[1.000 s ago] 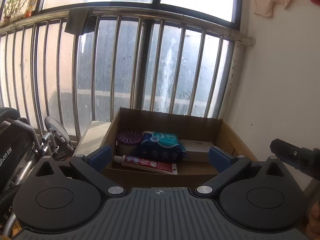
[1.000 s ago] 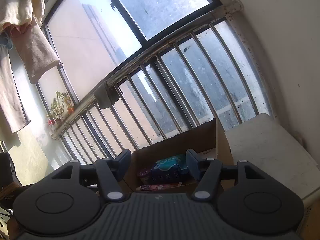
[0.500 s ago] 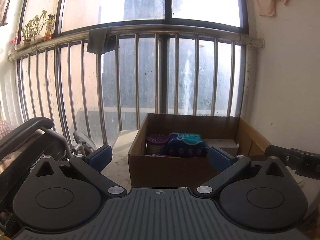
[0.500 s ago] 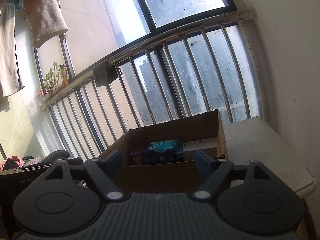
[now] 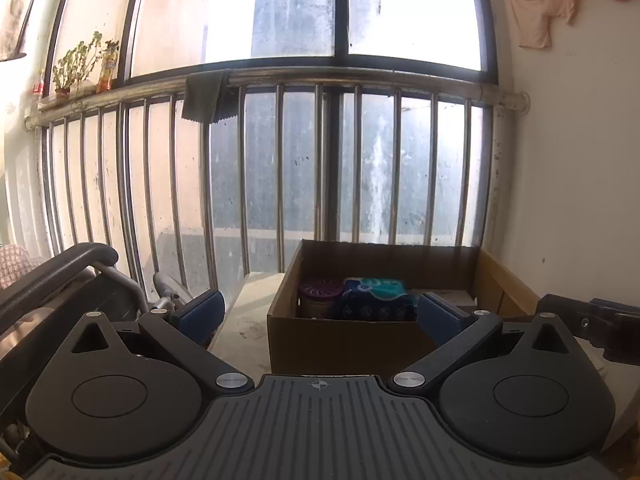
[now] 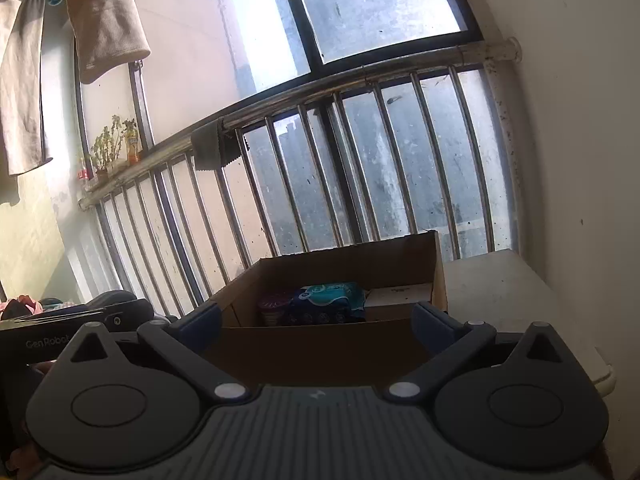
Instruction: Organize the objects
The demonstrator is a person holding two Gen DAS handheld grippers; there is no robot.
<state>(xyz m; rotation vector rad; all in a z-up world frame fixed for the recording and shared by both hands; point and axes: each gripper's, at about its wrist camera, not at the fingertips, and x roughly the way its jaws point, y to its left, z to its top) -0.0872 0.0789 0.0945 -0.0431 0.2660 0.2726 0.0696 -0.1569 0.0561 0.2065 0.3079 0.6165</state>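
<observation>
A brown cardboard box [image 5: 344,344] stands on a white table by the window bars. In it I see a purple-lidded jar [image 5: 320,292], a blue tissue pack [image 5: 376,298] and a white carton [image 5: 452,296]. My left gripper [image 5: 318,314] is open and empty, back from the box's near wall. The box also shows in the right wrist view [image 6: 320,352], with the jar [image 6: 274,308], the pack [image 6: 326,304] and the carton [image 6: 400,294]. My right gripper [image 6: 316,322] is open and empty, in front of the box.
The white table [image 6: 504,288] extends right of the box to the wall. Metal window bars [image 5: 280,168] stand behind. A wheelchair [image 5: 60,280] is at the left. The other gripper's body [image 5: 592,320] shows at the right edge.
Both grippers have pulled back and lowered from the box; the toothpaste tube seen earlier is now hidden behind the near wall. Both stay open.
</observation>
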